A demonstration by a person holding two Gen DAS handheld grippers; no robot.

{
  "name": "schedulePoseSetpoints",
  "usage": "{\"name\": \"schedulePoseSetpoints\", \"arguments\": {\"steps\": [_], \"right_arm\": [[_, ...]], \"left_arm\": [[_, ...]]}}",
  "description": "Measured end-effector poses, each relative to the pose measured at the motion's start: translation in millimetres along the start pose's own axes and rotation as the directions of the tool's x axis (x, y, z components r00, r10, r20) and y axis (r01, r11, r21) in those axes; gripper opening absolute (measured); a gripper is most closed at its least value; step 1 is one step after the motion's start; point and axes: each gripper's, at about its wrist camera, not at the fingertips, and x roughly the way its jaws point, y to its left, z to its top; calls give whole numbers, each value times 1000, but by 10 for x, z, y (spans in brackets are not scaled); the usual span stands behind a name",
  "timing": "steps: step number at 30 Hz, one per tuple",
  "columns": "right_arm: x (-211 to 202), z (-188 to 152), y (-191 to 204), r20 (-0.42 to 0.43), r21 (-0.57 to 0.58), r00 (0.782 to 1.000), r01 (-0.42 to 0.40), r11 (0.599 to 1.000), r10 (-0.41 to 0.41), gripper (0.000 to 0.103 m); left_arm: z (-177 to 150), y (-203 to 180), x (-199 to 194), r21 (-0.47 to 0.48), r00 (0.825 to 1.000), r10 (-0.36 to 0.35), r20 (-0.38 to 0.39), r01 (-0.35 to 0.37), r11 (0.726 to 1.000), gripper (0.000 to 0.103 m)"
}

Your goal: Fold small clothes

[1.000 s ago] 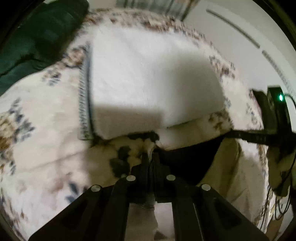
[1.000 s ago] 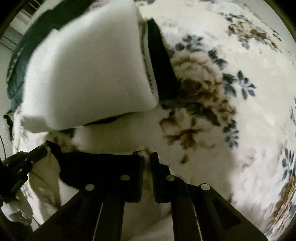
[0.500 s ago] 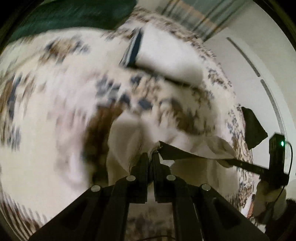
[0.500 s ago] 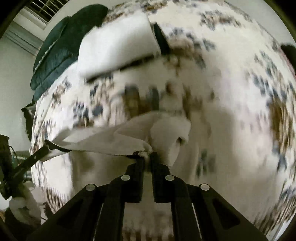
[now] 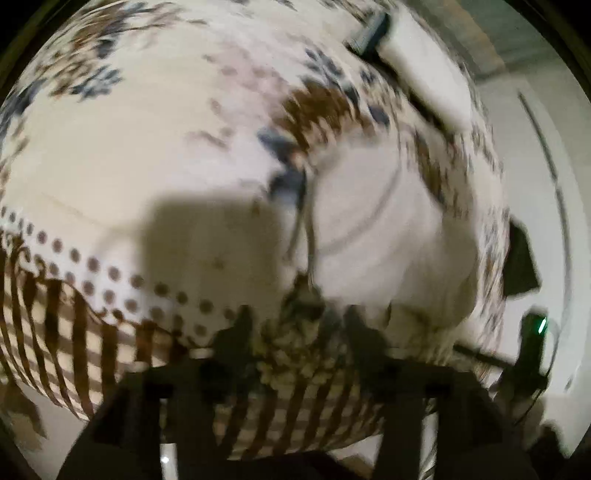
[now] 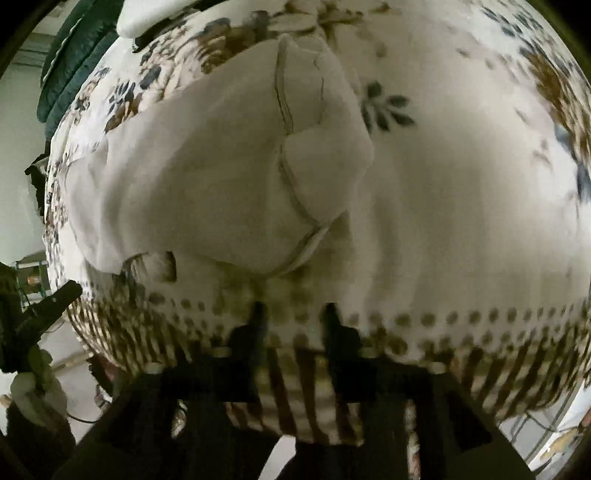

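Note:
A small cream garment (image 6: 221, 177) lies spread on the floral bedspread (image 6: 461, 166), one part folded over along a seam. It also shows in the blurred left wrist view (image 5: 388, 229). My right gripper (image 6: 293, 310) is open and empty, just short of the garment's near edge. My left gripper (image 5: 295, 321) is open and empty, at the garment's near left corner. The other gripper shows at the edge of each view (image 5: 532, 343) (image 6: 48, 306).
A folded white cloth (image 5: 424, 66) lies further back on the bed, also at the top of the right wrist view (image 6: 147, 18). A dark green quilt (image 6: 74, 55) lies at the far left. The bed's fringed edge (image 6: 332, 387) is right below the grippers.
Both grippers pulled the garment toward the bed's near edge, laid it flat, then opened and let go. Both have drawn back toward the fringe.

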Motion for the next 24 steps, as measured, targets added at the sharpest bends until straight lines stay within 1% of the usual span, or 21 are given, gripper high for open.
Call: {"name": "schedulePoseSetpoints", "arguments": {"steps": [1, 3, 4, 5, 6, 7, 9, 11, 12, 13, 14, 15, 16, 17, 19, 21, 22, 23, 24], "right_arm": [[-57, 7, -54, 11, 29, 1000, -22, 999, 22, 51], [-207, 73, -184, 56, 108, 994, -103, 989, 98, 51], [-306, 133, -271, 112, 155, 982, -171, 973, 155, 51], [-366, 193, -328, 150, 185, 972, -208, 961, 181, 52], [-422, 292, -384, 195, 218, 957, -253, 942, 212, 53], [-456, 410, -423, 236, 242, 941, -298, 924, 241, 53], [-469, 657, -457, 286, 265, 922, -339, 902, 262, 53], [-391, 913, -456, 294, 287, 918, -352, 891, 267, 53], [-342, 1029, -455, 291, 297, 917, -357, 886, 272, 53], [-276, 1121, -440, 284, 302, 916, -364, 881, 281, 53], [-209, 1195, -429, 274, 309, 916, -374, 874, 294, 52], [-151, 1237, -420, 275, 317, 909, -394, 862, 314, 48], [-114, 1284, -397, 275, 323, 904, -406, 855, 326, 30], [-74, 1316, -405, 268, 332, 907, -403, 853, 325, 9], [-52, 1314, -477, 293, 361, 906, -400, 842, 304, 7], [-9, 1277, -616, 324, 431, 900, -413, 802, 290, 6], [37, 1246, -704, 339, 471, 894, -432, 769, 295, 6], [68, 1243, -757, 344, 492, 890, -441, 751, 298, 5], [96, 1232, -790, 346, 512, 893, -437, 740, 288, 5]], "left_arm": [[78, 11, -35, -22, 1000, -16, 23, 16, 1000, 57], [311, -50, -84, -38, 996, -59, 73, 62, 997, 57], [444, -127, -75, -26, 993, -69, 100, 72, 997, 57], [530, -179, -52, -15, 991, -71, 111, 73, 997, 57], [679, -299, 21, 7, 990, -72, 118, 72, 997, 57], [758, -345, 78, 22, 990, -77, 117, 75, 997, 57], [938, -535, 279, 69, 993, -50, 109, 43, 997, 56], [1042, -643, 468, 108, 995, -20, 101, 9, 994, 52], [1095, -691, 591, 133, 995, 4, 97, -17, 991, 39], [1104, -701, 648, 145, 996, 5, 92, -18, 989, 1], [1133, -697, 716, 156, 996, 22, 87, -36, 987, 3], [1165, -673, 754, 164, 995, 39, 91, -53, 985, 3], [1182, -649, 771, 169, 995, 35, 94, -51, 984, 3], [1189, -622, 771, 171, 995, 36, 97, -52, 984, 3], [1229, -551, 807, 158, 994, 45, 103, -61, 986, 3], [1279, -457, 841, 125, 994, 40, 100, -53, 991, 3], [1310, -422, 868, 110, 995, 36, 96, -46, 993, 3], [1339, -403, 895, 100, 995, 33, 90, -42, 994, 3], [1370, -401, 921, 98, 996, 29, 87, -38, 994, 3]]}}
